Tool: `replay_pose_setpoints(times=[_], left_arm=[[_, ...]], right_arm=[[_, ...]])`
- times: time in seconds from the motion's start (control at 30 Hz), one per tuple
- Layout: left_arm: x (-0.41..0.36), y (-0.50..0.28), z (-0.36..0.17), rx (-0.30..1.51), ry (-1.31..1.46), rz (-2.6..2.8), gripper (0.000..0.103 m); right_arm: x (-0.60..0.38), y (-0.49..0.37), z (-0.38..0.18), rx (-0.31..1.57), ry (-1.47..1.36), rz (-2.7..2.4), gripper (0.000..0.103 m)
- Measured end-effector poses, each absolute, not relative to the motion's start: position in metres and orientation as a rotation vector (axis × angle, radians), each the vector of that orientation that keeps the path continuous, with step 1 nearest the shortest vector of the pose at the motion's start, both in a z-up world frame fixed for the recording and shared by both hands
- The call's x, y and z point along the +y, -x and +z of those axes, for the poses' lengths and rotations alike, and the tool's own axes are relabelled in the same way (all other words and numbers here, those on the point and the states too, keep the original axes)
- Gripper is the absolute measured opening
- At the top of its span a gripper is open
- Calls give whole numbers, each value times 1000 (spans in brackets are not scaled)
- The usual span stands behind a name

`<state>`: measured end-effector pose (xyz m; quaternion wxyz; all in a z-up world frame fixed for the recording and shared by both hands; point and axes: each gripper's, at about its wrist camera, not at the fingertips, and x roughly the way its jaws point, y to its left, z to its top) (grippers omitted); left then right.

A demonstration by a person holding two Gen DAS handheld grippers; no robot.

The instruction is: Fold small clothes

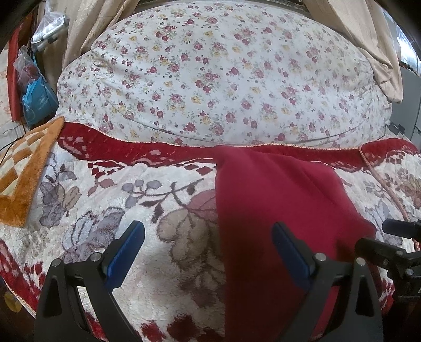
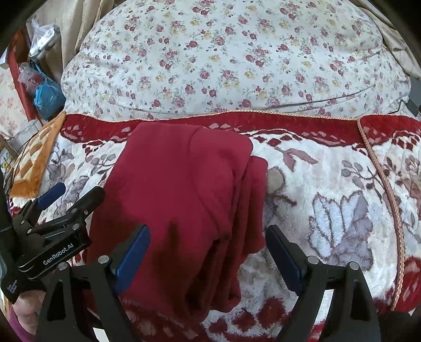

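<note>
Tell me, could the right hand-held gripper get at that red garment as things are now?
Probably yes. The right hand-held gripper is open with the folded red garment lying right before it on the blanket, nothing between them. The left hand-held gripper sits off to the garment's other side.

I'm in a home bedroom: a floral duvet (image 1: 223,73), a plush flowered blanket (image 1: 147,189) and beige curtains (image 1: 86,23).
</note>
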<state>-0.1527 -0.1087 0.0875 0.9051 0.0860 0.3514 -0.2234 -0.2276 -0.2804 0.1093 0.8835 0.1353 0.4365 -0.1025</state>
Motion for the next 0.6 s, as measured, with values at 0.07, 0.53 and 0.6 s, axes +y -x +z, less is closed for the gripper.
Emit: replay_pose_setpoints(times=[0.07, 0.53, 0.6], left_arm=[[-108, 153, 88, 727, -178, -462, 96], [-109, 156, 86, 710, -184, -463, 96], [-108, 155, 87, 715, -179, -475, 96]], right_arm=[[-279, 227, 108, 910, -277, -212, 92], [-276, 225, 101, 928, -287, -197, 92], [-279, 227, 104, 917, -293, -193, 92]])
